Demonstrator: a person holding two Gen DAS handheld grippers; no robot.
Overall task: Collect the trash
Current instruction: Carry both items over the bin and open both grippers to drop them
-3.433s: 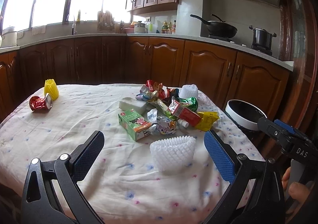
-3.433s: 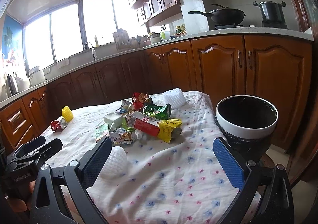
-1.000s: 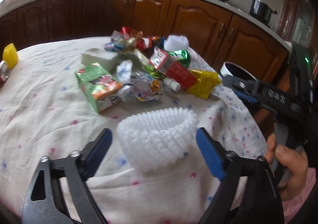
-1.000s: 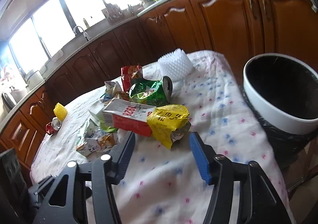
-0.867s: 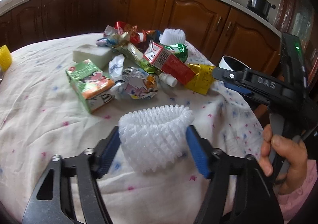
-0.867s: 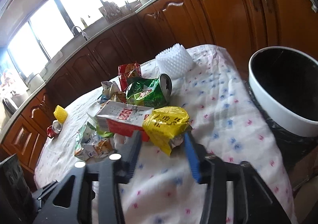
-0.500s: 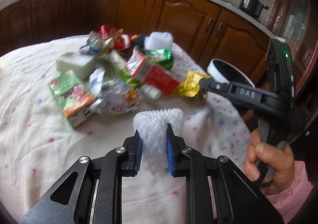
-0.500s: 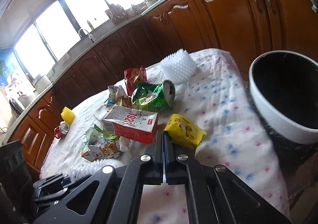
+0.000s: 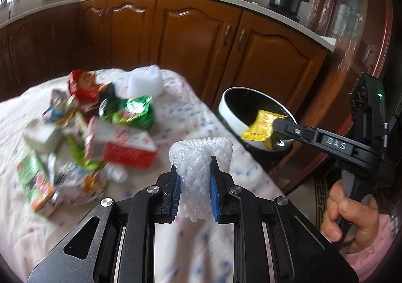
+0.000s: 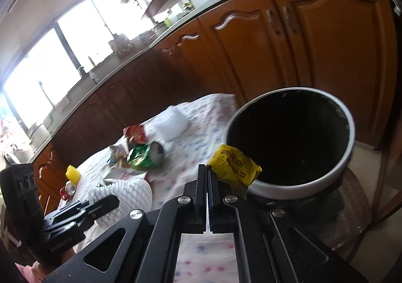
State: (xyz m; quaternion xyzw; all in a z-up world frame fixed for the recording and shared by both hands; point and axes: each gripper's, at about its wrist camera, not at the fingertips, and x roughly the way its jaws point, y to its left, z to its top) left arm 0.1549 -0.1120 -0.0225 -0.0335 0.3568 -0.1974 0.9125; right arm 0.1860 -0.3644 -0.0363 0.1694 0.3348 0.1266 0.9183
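Note:
My left gripper point(image 9: 194, 177) is shut on a white foam net sleeve point(image 9: 197, 175), squeezed between the blue pads and lifted off the tablecloth. My right gripper point(image 10: 207, 172) is shut on a crumpled yellow wrapper point(image 10: 232, 166), which hangs at the near rim of the white, black-lined trash bin point(image 10: 301, 185). In the left wrist view the same yellow wrapper point(image 9: 261, 124) sits at the tip of the right gripper point(image 9: 277, 124), over the bin point(image 9: 232, 117). In the right wrist view the foam sleeve point(image 10: 125, 192) shows at the lower left.
A pile of trash lies on the flowered tablecloth point(image 9: 186, 112): a crushed green can point(image 9: 135, 113), a red-and-white carton point(image 9: 120, 147), a green juice box point(image 9: 35, 182), red wrappers point(image 9: 83, 84), another foam sleeve point(image 9: 145, 82). Wooden cabinets point(image 9: 191, 39) stand behind. A hand point(image 9: 351, 217) holds the right gripper.
Both grippers closed, the left on the foam sleeve and the right on the yellow wrapper. Both lifted and swung right toward the bin; the wrapper now hangs at its rim.

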